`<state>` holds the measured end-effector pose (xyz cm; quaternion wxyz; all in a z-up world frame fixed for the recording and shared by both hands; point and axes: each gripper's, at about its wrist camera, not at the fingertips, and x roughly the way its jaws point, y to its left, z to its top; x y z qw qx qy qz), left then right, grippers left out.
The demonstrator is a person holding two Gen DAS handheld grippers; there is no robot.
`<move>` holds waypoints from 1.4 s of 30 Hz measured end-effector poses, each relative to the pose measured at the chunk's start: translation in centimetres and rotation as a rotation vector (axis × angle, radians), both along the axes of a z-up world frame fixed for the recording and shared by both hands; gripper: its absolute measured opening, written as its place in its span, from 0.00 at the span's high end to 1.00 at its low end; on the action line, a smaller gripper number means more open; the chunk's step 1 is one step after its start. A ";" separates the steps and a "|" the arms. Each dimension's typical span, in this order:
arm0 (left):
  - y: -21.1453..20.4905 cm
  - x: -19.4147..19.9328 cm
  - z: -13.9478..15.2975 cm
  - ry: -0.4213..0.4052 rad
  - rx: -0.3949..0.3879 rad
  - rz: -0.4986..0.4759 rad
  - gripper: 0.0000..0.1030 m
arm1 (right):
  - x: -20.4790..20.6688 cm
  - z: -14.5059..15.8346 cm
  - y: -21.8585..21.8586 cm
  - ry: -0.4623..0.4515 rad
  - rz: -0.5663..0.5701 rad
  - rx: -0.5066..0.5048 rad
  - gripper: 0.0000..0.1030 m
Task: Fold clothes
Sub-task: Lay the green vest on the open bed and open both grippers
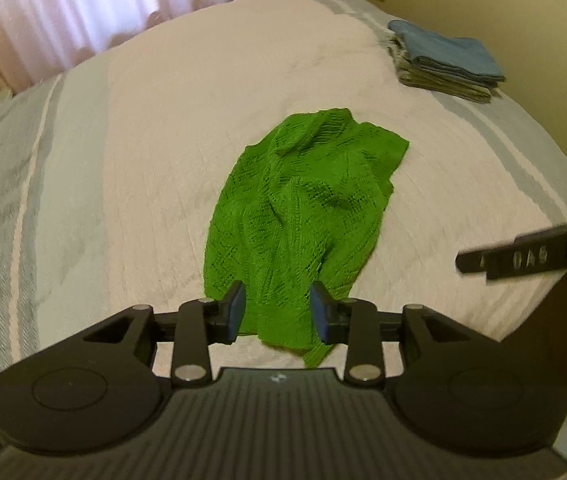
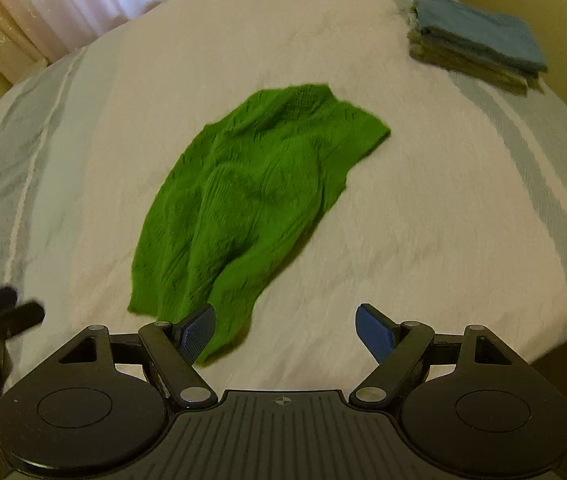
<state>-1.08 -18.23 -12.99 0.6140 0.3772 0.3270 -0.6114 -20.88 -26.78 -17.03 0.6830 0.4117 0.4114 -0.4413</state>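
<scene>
Your left gripper (image 1: 277,308), jaws partly apart, straddles the near hem of the crumpled green knit (image 1: 303,208) at mid-frame on the bed (image 1: 123,160). Your right gripper (image 2: 285,330) gapes empty beside that hem. The knit looks soft, light, stretchy; pinch its hem corners.

A bed (image 2: 423,208) in a whitish cover with pale grey-blue stripes carries a crumpled green knitted garment (image 2: 251,184) mid-bed and folded clothes stacked (image 2: 479,48) near its far right corner.
</scene>
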 end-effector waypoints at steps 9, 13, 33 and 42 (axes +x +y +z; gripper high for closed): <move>5.4 2.7 -1.5 -0.032 0.027 -0.033 0.63 | 2.6 -1.5 8.1 0.039 -0.051 0.048 0.22; 7.0 3.3 -1.0 -0.028 0.005 -0.059 0.62 | 2.8 -0.5 9.9 0.051 -0.076 0.024 0.22; 7.5 4.2 -0.2 0.002 -0.048 -0.023 0.57 | 4.7 1.5 10.3 0.086 -0.015 -0.071 0.22; 3.6 1.9 -0.6 -0.019 -0.031 0.032 0.57 | 3.4 0.6 5.5 0.077 0.057 -0.060 0.22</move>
